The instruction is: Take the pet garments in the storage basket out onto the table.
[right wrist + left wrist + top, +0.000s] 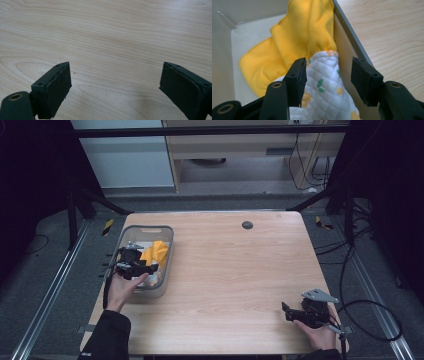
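A grey plastic bin [145, 228] stands at the table's left side and holds a yellow cloth [156, 251] and a white quilted cloth with green and orange spots [324, 85]. The yellow cloth [297, 32] is bunched against the bin's wall [352, 37]. My left gripper [152, 267] reaches into the bin. Its jaws stand open on either side of a raised fold of the white cloth, my left gripper [328, 65] having one jaw against the fold and the other apart from it. My right gripper [286, 311] rests open near the table's front right corner, over bare wood [115, 67].
The wooden table [225, 270] has a small black round cap [247, 225] near its far edge. Cables lie on the floor at the right [370, 320]. A cabinet [240, 150] stands behind the table.
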